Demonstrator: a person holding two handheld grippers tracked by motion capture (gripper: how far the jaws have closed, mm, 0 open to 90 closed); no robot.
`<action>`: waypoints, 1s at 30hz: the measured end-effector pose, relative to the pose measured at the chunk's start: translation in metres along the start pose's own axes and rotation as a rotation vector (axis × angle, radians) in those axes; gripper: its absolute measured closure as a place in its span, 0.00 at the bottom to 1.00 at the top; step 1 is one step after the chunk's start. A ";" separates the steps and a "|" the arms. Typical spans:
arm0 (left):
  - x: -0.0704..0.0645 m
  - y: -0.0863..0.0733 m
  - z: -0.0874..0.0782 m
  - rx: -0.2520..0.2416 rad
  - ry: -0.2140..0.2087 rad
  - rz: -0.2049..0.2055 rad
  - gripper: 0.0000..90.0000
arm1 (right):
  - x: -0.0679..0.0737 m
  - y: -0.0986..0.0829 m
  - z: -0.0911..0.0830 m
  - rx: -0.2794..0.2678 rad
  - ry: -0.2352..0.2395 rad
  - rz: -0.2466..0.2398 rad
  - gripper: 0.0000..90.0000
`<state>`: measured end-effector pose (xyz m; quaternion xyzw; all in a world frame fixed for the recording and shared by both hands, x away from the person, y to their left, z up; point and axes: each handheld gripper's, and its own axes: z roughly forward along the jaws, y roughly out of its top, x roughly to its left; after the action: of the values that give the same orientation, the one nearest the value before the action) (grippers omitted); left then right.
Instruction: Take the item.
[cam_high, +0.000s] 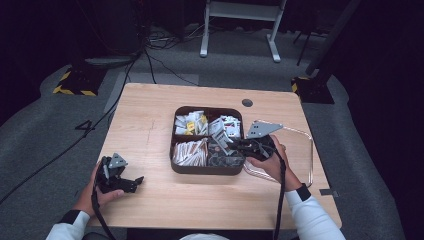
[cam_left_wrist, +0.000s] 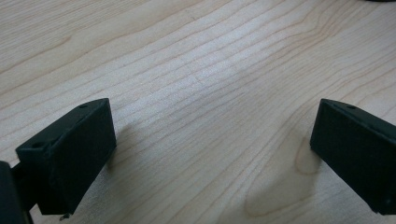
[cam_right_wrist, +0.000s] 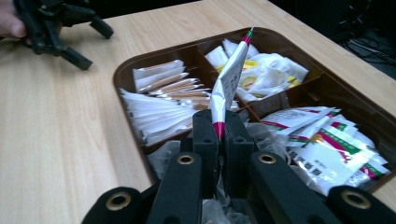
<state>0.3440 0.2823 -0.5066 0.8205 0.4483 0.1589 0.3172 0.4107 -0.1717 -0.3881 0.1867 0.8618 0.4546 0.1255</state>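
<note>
My right gripper (cam_right_wrist: 218, 140) has its fingers (cam_right_wrist: 205, 135) pinched on a red-and-white sachet (cam_right_wrist: 229, 79), held edge-up over the brown tray (cam_high: 176, 167) at the centre of the high view. I hold only its bottom edge, so I judge it could twist out or snag neighbouring packets. The tray's four compartments hold sorted sachets. A clear tray (cam_high: 309, 150) lies to its right. My left gripper (cam_left_wrist: 212, 154) rests spread wide on the worktop (cam_high: 150, 110), holding nothing.

My tray (cam_high: 174, 169) sits mid-table (cam_high: 150, 110), its sachets (cam_high: 190, 152) sorted in compartments. A clear lid (cam_high: 305, 150) lies right of it, my left gripper (cam_high: 131, 183) well left.
</note>
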 end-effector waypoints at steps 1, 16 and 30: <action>0.000 0.000 0.000 -0.001 0.000 0.000 0.01 | 0.002 0.000 0.000 0.001 0.001 -0.006 0.96; 0.000 0.000 0.000 -0.001 -0.001 0.000 0.01 | 0.027 -0.017 -0.014 0.025 0.064 -0.041 0.96; 0.000 0.000 0.000 -0.002 -0.001 0.000 0.01 | 0.054 -0.034 0.001 0.107 0.147 -0.104 0.96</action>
<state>0.3438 0.2824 -0.5067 0.8202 0.4481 0.1589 0.3180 0.3559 -0.1651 -0.4200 0.1141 0.9003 0.4133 0.0752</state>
